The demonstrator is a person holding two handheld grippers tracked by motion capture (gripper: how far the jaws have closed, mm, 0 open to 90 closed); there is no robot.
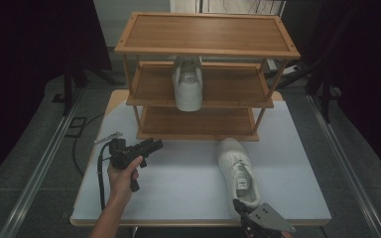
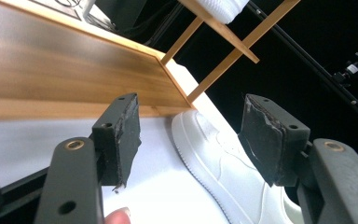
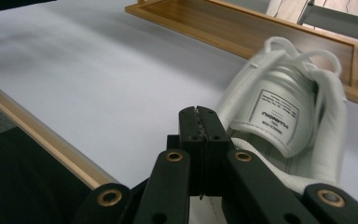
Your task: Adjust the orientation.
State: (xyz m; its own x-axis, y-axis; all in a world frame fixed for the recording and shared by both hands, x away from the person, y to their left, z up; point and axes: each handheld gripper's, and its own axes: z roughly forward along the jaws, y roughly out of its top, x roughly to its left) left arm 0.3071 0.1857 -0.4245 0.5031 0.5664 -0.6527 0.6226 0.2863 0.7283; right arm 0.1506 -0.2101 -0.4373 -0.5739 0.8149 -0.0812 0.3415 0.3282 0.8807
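In the right gripper view, the right claw (image 3: 199, 116) is seen pressed shut with nothing visibly clamped, touching the heel of the white sneaker (image 3: 284, 112) on the counter (image 3: 98, 84). In the high view it is cut off at the bottom edge. Farther off, the left claw (image 2: 191, 135) is held open, empty, the sneaker's toe beyond it, the wooden rack (image 1: 206, 74) behind.
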